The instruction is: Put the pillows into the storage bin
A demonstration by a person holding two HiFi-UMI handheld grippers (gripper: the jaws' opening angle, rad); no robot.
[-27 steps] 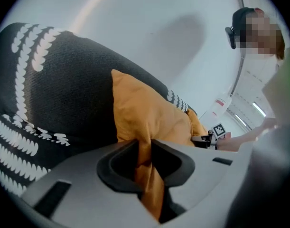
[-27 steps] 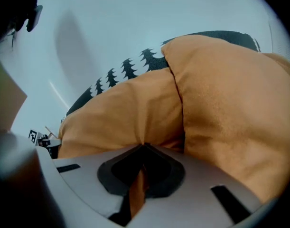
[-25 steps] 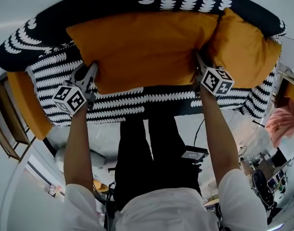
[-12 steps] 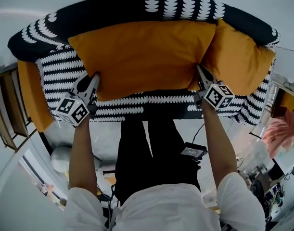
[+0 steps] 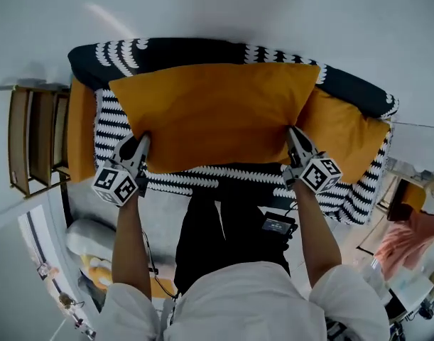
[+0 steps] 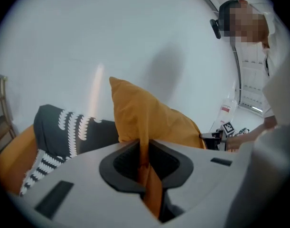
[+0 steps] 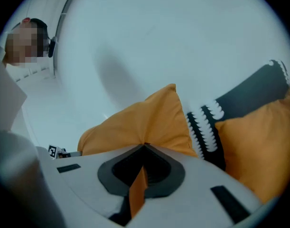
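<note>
Three orange pillows and two claws are in sight. At far left stands a wooden rack [image 5: 32,137]. Beside it the left pillow [image 5: 82,130] leans against the end of a black-and-white patterned couch [image 5: 202,50]. The left claw [image 5: 142,143] is clamped on the near left corner of the middle pillow [image 5: 209,109], the largest, with orange fabric pinched between its jaws in the left gripper view [image 6: 145,158]. That pillow spans the gap between both claws, in front of the couch. The right claw [image 5: 293,133] is clamped on its near right corner, a fold of fabric nipped between the jaws [image 7: 141,167]. The right pillow [image 5: 342,137] lies on the couch just beyond the right claw.
</note>
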